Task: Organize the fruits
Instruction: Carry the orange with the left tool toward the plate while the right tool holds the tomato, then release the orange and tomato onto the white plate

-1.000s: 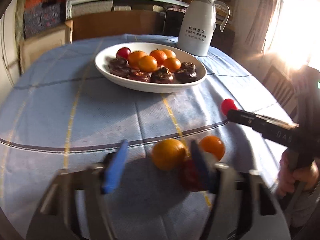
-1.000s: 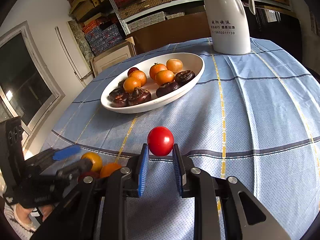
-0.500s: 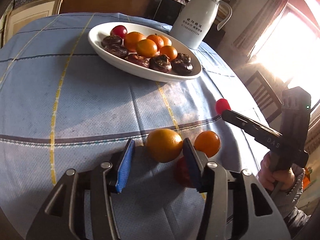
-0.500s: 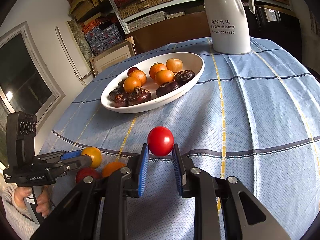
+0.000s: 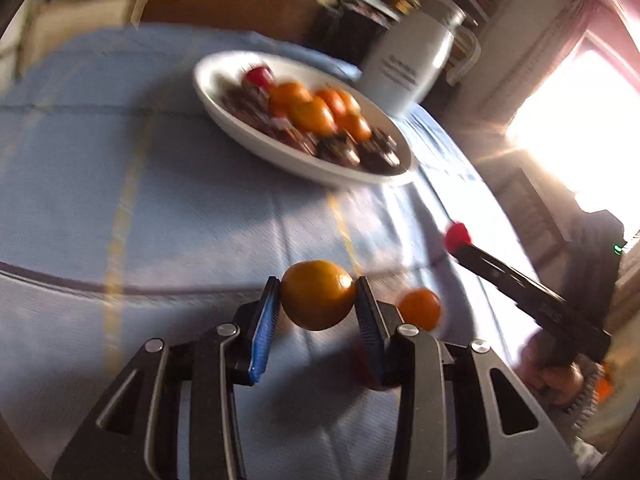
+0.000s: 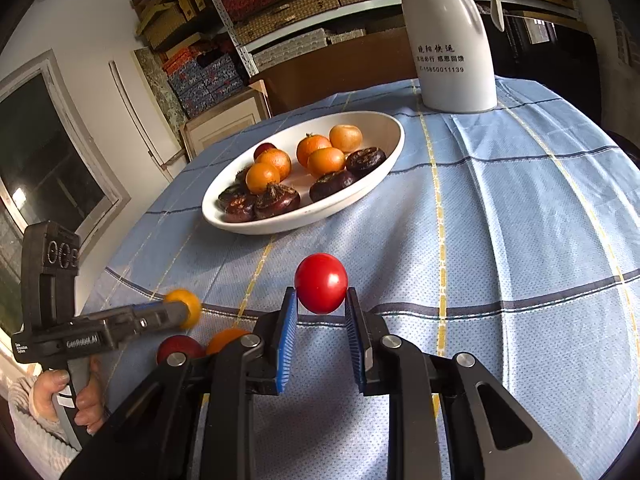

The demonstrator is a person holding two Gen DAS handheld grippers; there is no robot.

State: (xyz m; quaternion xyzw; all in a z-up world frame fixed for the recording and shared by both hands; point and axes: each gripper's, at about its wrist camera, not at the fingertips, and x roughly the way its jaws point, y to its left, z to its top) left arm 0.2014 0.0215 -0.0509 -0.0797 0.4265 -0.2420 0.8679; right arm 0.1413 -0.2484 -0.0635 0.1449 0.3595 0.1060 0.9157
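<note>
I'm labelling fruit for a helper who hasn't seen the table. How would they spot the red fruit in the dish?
Find the white oval dish on the blue checked cloth. At its far left edge, behind the oranges, sits one dark red fruit, the only red piece in the dish.

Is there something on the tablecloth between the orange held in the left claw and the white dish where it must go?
Nothing visible. Between the orange in the left claw and the white dish lies only bare tablecloth; the thermos stands behind the dish.
</note>
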